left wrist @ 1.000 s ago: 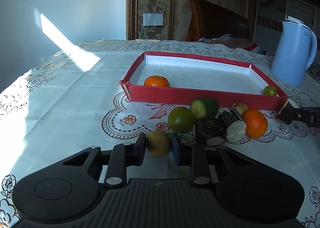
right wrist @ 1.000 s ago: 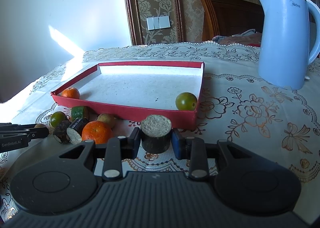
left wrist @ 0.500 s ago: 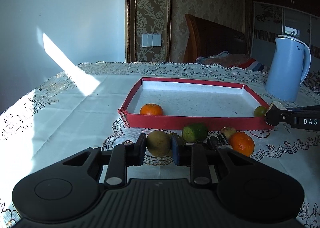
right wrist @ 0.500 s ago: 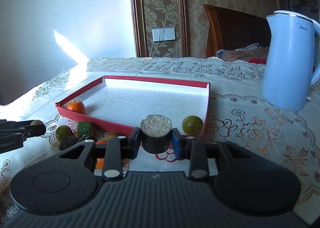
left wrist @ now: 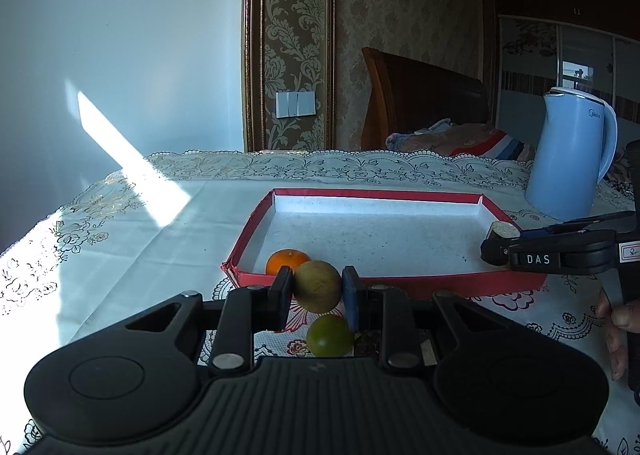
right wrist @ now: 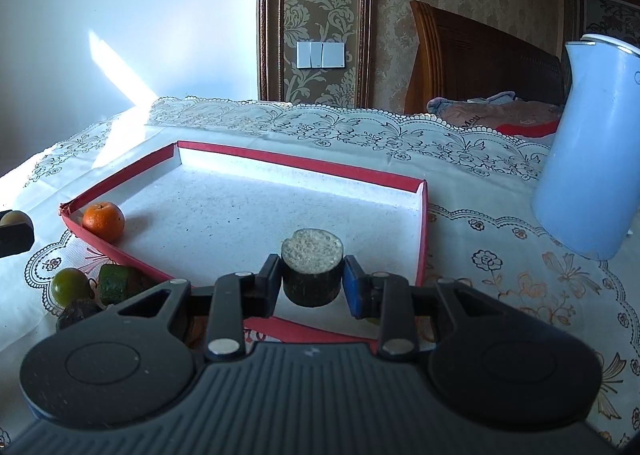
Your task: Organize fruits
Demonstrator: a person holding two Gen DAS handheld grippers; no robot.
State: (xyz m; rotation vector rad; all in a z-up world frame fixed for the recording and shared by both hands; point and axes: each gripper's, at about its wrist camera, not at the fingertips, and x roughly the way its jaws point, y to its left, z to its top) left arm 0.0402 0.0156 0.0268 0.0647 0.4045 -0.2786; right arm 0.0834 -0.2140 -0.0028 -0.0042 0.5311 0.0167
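Your left gripper (left wrist: 317, 292) clamps a brown fruit (left wrist: 318, 286) at the red tray (left wrist: 400, 283)'s near wall; your right gripper (right wrist: 312, 282) grips a dark cut chunk (right wrist: 312, 272) above it, blue kettle (right wrist: 592, 151) just beside.

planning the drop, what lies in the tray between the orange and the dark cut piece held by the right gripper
Bare tray floor between the orange and the dark cut piece; the right wrist view shows it.

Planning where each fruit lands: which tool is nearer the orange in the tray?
Left. The left tool holds its fruit just in front of the orange, by the tray's near-left corner; the right tool is toward the tray's opposite side.
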